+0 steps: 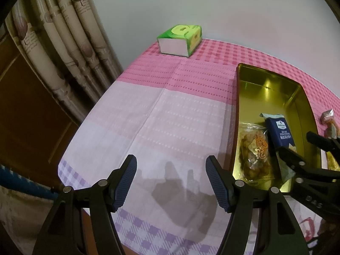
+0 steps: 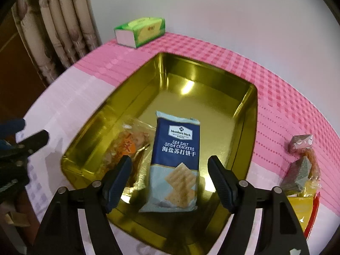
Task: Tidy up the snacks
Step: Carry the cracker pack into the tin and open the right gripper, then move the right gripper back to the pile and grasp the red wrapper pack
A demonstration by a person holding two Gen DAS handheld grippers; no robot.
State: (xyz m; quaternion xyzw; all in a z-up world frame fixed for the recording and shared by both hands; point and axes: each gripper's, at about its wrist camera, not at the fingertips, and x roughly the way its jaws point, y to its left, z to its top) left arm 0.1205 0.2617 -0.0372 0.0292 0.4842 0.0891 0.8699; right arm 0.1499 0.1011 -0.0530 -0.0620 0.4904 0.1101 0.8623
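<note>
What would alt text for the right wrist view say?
A blue pack of sea salt soda crackers lies in a gold tin, between the open right gripper. A clear snack bag lies beside it.

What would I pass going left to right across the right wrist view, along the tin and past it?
Clear bag of fried snacks → blue sea salt soda crackers pack → bare gold floor of the tin → pink tablecloth → pile of small wrapped snacks.
</note>
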